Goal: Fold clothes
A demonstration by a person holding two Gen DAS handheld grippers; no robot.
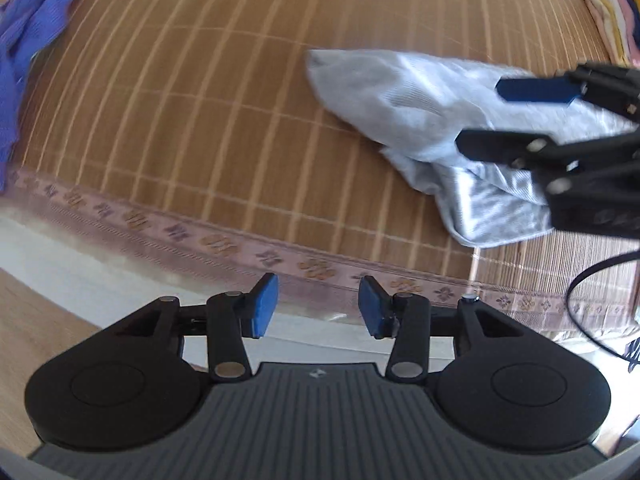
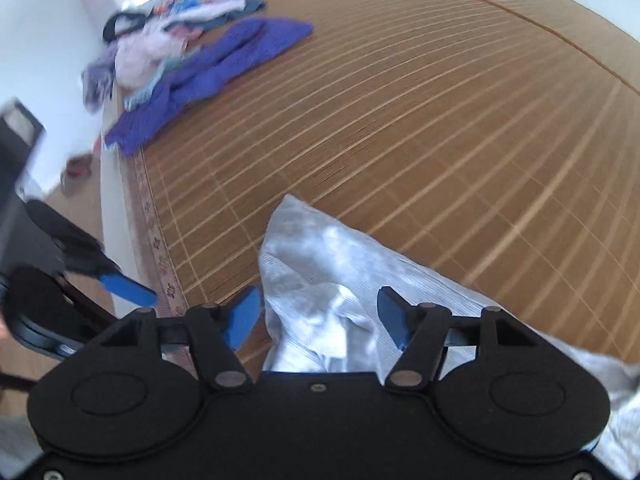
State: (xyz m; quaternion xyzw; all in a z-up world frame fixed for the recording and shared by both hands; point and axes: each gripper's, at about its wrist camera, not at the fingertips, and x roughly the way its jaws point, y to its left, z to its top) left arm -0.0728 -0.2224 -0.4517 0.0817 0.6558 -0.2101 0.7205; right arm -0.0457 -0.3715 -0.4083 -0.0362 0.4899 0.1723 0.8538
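Note:
A crumpled light grey garment (image 1: 424, 116) lies on the brown bamboo mat (image 1: 200, 100), near its front edge. My left gripper (image 1: 318, 310) is open and empty, hovering over the mat's patterned border, left of the garment. My right gripper (image 2: 318, 318) is open, just above the grey garment (image 2: 320, 264), holding nothing. It shows in the left wrist view (image 1: 480, 116) over the garment's right part. The left gripper shows at the lower left of the right wrist view (image 2: 128, 290).
A purple garment (image 2: 208, 76) and a pile of mixed clothes (image 2: 168, 32) lie at the mat's far left corner. Stacked coloured fabrics (image 1: 624, 12) sit at the far right. The mat's border (image 1: 224, 244) runs along the bed edge, with wooden floor (image 1: 28, 320) below.

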